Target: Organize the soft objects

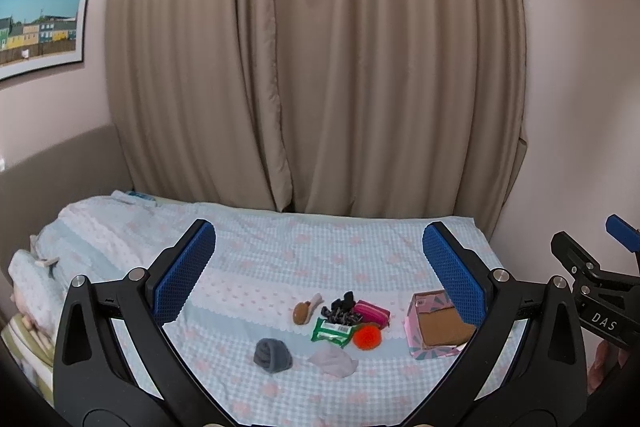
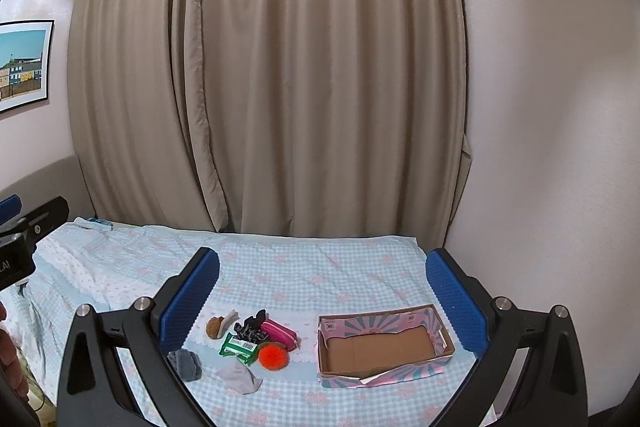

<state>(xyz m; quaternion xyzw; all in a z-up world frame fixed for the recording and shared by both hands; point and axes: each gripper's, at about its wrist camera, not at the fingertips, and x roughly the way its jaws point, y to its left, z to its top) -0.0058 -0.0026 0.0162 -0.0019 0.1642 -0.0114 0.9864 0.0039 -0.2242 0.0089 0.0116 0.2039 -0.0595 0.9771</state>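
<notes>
Small objects lie grouped on the bed (image 2: 304,267): a grey rolled sock (image 1: 273,355) (image 2: 185,363), a pale cloth (image 1: 334,363) (image 2: 239,378), an orange pompom (image 1: 367,336) (image 2: 273,355), a green packet (image 1: 332,331) (image 2: 239,346), a pink pouch (image 1: 372,311) (image 2: 280,334), a black patterned item (image 1: 341,308) (image 2: 250,327) and a brown plush piece (image 1: 303,312) (image 2: 217,326). An open pink-patterned cardboard box (image 1: 438,327) (image 2: 382,345) sits to their right, empty. My left gripper (image 1: 319,271) and right gripper (image 2: 322,297) are both open and empty, held above the bed, well short of the objects.
Beige curtains (image 1: 320,67) hang behind the bed, with pale walls on both sides. A framed picture (image 1: 40,25) hangs on the left wall. A rumpled blanket and pillows (image 1: 60,259) lie at the bed's left end. The other gripper shows at each view's edge.
</notes>
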